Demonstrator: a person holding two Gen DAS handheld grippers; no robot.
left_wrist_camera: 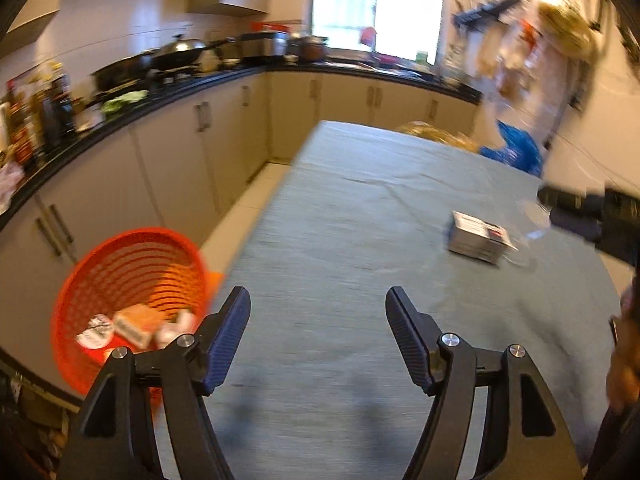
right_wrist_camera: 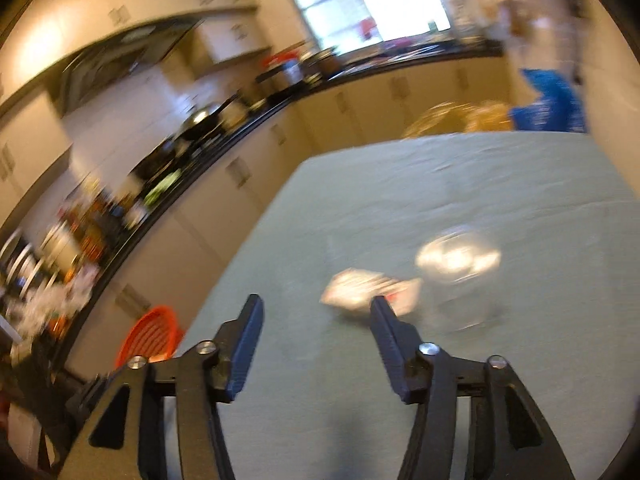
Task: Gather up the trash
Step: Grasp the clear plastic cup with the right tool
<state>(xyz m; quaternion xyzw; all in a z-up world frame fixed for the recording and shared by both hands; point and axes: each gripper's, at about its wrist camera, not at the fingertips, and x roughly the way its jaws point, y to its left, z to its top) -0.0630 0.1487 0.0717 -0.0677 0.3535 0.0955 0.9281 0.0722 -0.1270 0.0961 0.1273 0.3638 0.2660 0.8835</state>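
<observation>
While both grippers hover over the green-clothed table (left_wrist_camera: 340,216), each view covers ground the other misses.

Landmark: the small white box (left_wrist_camera: 478,240), lying on the cloth towards the table's right side.

Left gripper (left_wrist_camera: 318,336): fingers spread wide, nothing between them; it hangs above the near end of the table, well short of the box and to its left.

Right gripper (right_wrist_camera: 316,334): fingers likewise spread and empty; the box (right_wrist_camera: 370,292) sits just past its right fingertip, blurred by motion.

Clear cup (right_wrist_camera: 460,268): just to the right of the box, touching or nearly so; I cannot tell which. The right wrist view shows its pale round rim, while in the left wrist view it is only a faint glassy smear.

Orange basket (left_wrist_camera: 128,292): well apart from the box, off the table's left edge and lower down. The left wrist view looks into it and shows packets and a round lid lying in its bottom; the right wrist view shows only a slice of its rim (right_wrist_camera: 150,334), with the contents hidden.

Only in the left wrist view: the right gripper's dark body (left_wrist_camera: 592,216), entering from the right, beside and above the box.

Beyond the box: a blue bag (left_wrist_camera: 516,148) past the table's far right corner, seen in both views.
</observation>
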